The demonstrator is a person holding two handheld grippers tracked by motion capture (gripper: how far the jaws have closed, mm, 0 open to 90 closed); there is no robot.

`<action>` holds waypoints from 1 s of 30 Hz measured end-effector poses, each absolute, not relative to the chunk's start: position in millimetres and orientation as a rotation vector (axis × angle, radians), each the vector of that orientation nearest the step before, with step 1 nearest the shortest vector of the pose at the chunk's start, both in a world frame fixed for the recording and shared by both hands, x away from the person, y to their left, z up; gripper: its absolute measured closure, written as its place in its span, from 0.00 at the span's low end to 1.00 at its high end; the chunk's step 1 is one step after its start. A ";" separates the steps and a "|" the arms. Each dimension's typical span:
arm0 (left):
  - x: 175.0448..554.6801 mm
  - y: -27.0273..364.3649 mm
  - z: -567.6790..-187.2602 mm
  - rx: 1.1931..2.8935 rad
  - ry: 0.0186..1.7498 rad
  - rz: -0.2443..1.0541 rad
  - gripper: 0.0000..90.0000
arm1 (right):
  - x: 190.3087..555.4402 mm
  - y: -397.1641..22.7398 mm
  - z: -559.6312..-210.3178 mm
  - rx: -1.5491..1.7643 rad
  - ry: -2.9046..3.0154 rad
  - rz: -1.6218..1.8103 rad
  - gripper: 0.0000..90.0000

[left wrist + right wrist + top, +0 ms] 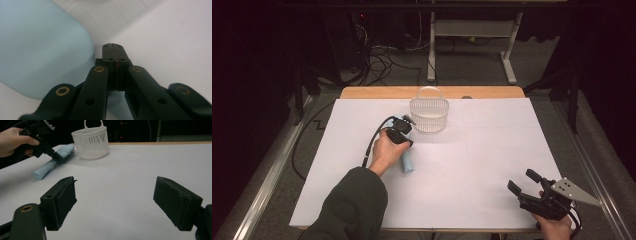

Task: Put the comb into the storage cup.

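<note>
A light blue hairbrush [407,163] lies on the white table sheet [487,150], left of centre, its handle pointing toward the person. In the right gripper view the brush [53,162] shows its bristled head nearest the basket. My left gripper [409,142] is shut, its tips down at the brush's head. In the left gripper view the jaws [115,47] are pressed together with nothing between them, and the blue brush [42,50] lies close on their left. My right gripper [521,180] rests open near the table's front right corner, its jaws [115,197] wide apart over bare sheet.
A white slatted basket [429,114] with a hoop handle stands at the back centre of the table, just beyond the brush; in the right gripper view this basket [91,141] stands right of the brush's head. Cables and table legs lie on the floor behind.
</note>
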State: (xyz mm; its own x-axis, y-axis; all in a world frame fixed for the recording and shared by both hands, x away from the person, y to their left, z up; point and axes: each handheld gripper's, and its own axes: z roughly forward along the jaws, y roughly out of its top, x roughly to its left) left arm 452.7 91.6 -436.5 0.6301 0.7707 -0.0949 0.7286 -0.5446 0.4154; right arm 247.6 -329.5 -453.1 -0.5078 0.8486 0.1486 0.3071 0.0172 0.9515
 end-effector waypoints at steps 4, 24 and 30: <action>452.3 93.2 -436.4 2.434 1.191 0.137 1.00 | 247.5 -329.6 -453.1 1.177 1.829 1.508 0.21; 449.8 100.2 -436.7 2.440 1.207 0.134 1.00 | 247.4 -329.6 -453.1 1.177 1.829 1.508 0.21; 448.9 104.4 -436.8 2.438 1.217 0.133 1.00 | 247.4 -329.5 -453.1 1.177 1.827 1.507 0.21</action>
State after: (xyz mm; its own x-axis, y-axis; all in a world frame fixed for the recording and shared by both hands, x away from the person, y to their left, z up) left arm 448.9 104.4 -436.8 0.6144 0.7831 -0.0958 0.7441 -0.5348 0.4004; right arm 247.4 -329.5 -453.1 -0.5072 0.8492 0.1471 0.3062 0.0179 0.9518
